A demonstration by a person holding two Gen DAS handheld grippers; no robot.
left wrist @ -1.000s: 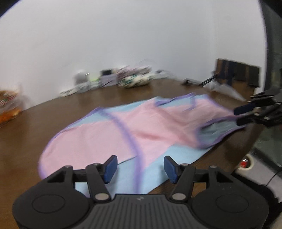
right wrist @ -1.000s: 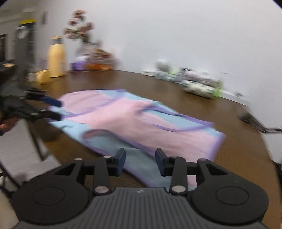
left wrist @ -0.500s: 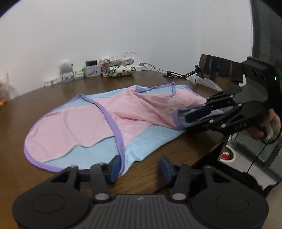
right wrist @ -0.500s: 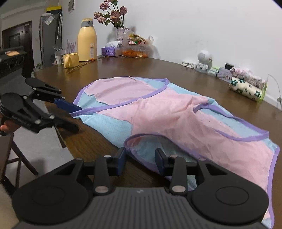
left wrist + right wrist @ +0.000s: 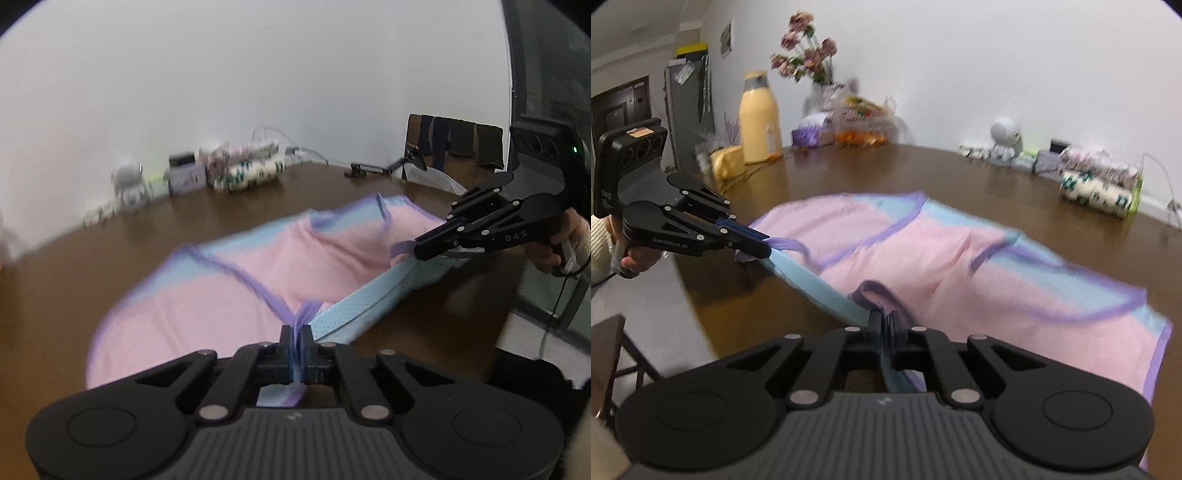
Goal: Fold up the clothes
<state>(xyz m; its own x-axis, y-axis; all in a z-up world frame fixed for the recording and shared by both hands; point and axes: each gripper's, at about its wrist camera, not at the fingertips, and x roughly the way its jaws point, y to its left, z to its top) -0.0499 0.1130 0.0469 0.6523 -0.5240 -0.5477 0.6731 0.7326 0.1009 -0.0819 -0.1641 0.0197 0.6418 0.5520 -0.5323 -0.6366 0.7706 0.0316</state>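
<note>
A brown wooden counter [image 5: 960, 184] is covered in part by a pink and blue garment [image 5: 960, 258]. A yellow bottle [image 5: 759, 118], flowers [image 5: 809, 55] and rolled cloths [image 5: 1097, 192] (blurred) are set along its far edge.

One pink-and-blue garment [image 5: 258, 280], two grippers, one yellow bottle [image 5: 759, 118], one flower bouquet [image 5: 809, 55], one white figurine [image 5: 1004, 138] on the surface [image 5: 960, 173].

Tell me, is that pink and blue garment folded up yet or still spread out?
Mostly spread: the garment lies across the table, only its near edge lifted, pinched by the left gripper and right gripper.
</note>
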